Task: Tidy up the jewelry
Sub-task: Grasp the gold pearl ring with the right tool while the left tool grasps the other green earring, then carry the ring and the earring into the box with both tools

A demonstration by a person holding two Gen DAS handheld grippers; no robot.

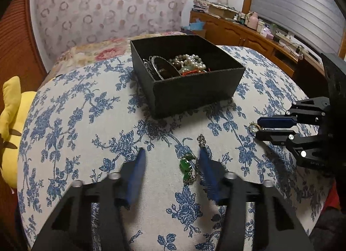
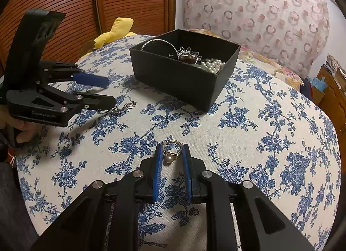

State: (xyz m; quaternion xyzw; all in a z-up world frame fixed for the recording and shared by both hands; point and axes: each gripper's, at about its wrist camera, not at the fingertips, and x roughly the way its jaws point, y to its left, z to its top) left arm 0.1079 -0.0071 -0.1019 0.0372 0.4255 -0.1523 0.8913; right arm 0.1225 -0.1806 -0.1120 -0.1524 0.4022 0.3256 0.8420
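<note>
While pinched between the right gripper's blue pads at lower centre of the right view, lies flat on the floral cloth: gold ring with a pearl. Lower centre of the left view: green-stone bracelet on the cloth, just inside the left gripper's right pad, jaws apart and not yet pressing on it. Farther up, mid-frame: black box holding pearls and a bangle; yellow plush at left edge.

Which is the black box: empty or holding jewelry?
Holding jewelry: the open black box shows white pearls and a bangle inside.
</note>
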